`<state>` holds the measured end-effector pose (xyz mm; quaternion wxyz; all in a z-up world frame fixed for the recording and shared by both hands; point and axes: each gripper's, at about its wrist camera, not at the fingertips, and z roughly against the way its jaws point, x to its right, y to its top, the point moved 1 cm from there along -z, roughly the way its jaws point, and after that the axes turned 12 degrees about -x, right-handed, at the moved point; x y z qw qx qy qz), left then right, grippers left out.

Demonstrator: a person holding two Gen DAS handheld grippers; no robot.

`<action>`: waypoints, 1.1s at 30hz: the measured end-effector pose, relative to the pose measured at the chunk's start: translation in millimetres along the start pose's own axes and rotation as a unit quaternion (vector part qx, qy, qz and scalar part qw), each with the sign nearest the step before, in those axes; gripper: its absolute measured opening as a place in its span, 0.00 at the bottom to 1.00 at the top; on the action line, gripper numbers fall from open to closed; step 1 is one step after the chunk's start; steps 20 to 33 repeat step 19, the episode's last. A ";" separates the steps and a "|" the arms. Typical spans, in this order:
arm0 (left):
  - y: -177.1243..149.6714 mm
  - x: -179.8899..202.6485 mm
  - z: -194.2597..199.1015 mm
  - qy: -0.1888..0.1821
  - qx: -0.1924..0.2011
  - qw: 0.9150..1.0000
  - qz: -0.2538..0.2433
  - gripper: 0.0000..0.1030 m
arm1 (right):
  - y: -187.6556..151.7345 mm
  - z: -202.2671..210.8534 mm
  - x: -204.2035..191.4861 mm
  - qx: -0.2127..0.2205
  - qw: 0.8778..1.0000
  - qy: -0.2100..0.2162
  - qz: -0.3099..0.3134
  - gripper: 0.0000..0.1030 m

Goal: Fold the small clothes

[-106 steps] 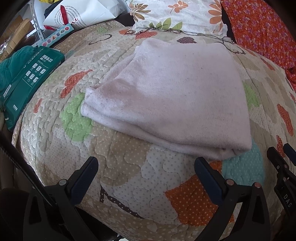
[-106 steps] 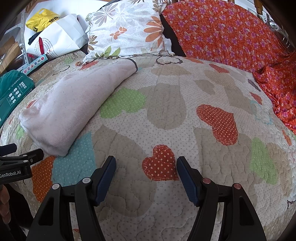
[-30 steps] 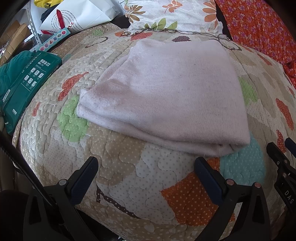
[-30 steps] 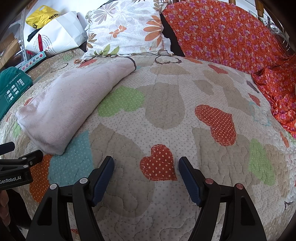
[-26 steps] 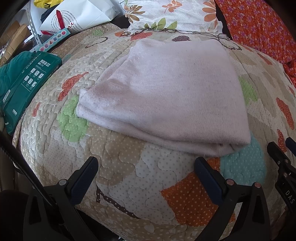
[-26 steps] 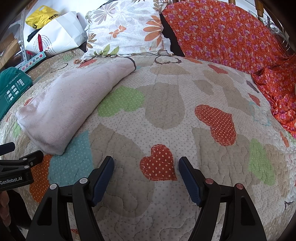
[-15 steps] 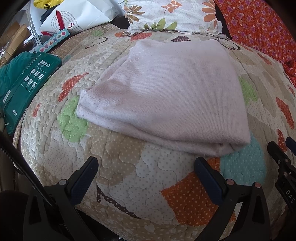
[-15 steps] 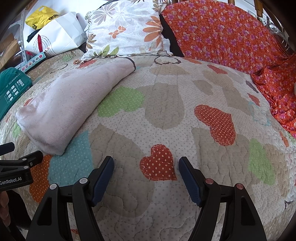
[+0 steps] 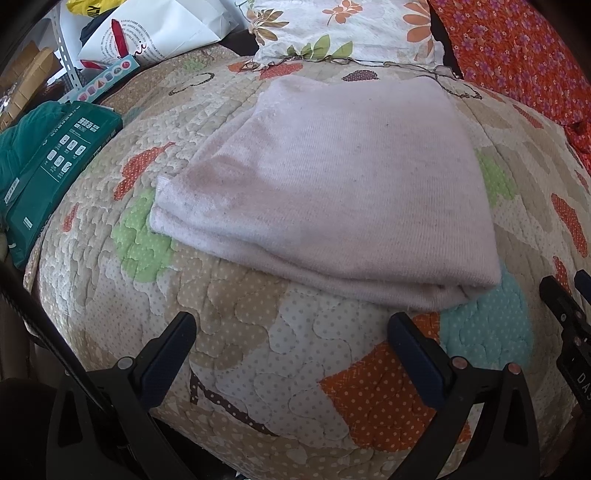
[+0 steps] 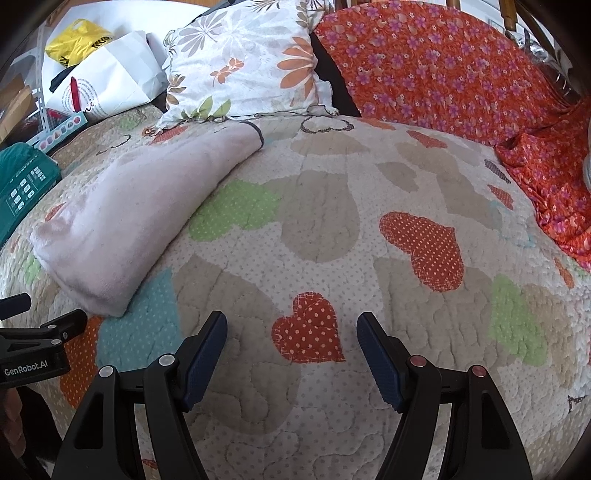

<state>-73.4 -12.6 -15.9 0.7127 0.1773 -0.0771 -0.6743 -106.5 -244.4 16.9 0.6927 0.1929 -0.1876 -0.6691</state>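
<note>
A pale pink garment (image 9: 332, 184) lies folded flat on the heart-patterned quilt (image 9: 258, 354); it also shows in the right wrist view (image 10: 140, 206) at the left. My left gripper (image 9: 291, 332) is open and empty, just short of the garment's near folded edge. My right gripper (image 10: 291, 328) is open and empty above bare quilt (image 10: 369, 229), to the right of the garment. The right gripper's tip shows at the right edge of the left wrist view (image 9: 565, 306), and the left gripper shows at the left edge of the right wrist view (image 10: 40, 332).
A floral pillow (image 10: 243, 62) and an orange flowered cloth (image 10: 443, 74) lie at the back of the bed. A green package (image 9: 51, 162) and a white paper bag (image 9: 147, 33) sit off the quilt's left edge.
Almost nothing has changed. Both grippers stay open and still, and the garment lies where it was.
</note>
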 end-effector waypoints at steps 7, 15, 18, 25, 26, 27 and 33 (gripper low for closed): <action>0.6 2.2 1.4 0.000 0.004 1.000 -0.003 1.00 | -1.1 -0.3 -2.0 -0.001 1.000 -0.001 0.003 0.75; -7.8 14.9 18.2 0.009 0.038 0.999 -0.037 1.00 | -5.6 6.8 -1.0 0.002 1.000 -0.006 -0.002 0.75; -10.1 15.4 27.3 0.004 0.050 0.998 -0.046 1.00 | -5.7 14.9 1.3 0.005 1.000 -0.006 -0.009 0.75; -9.4 14.0 30.0 0.000 0.052 0.998 -0.044 1.00 | -5.0 17.2 2.1 0.005 1.000 -0.005 -0.010 0.75; -9.4 14.0 30.0 0.000 0.052 0.998 -0.044 1.00 | -5.0 17.2 2.1 0.005 1.000 -0.005 -0.010 0.75; -9.4 14.0 30.0 0.000 0.052 0.998 -0.044 1.00 | -5.0 17.2 2.1 0.005 1.000 -0.005 -0.010 0.75; -9.4 14.0 30.0 0.000 0.052 0.998 -0.044 1.00 | -5.0 17.2 2.1 0.005 1.000 -0.005 -0.010 0.75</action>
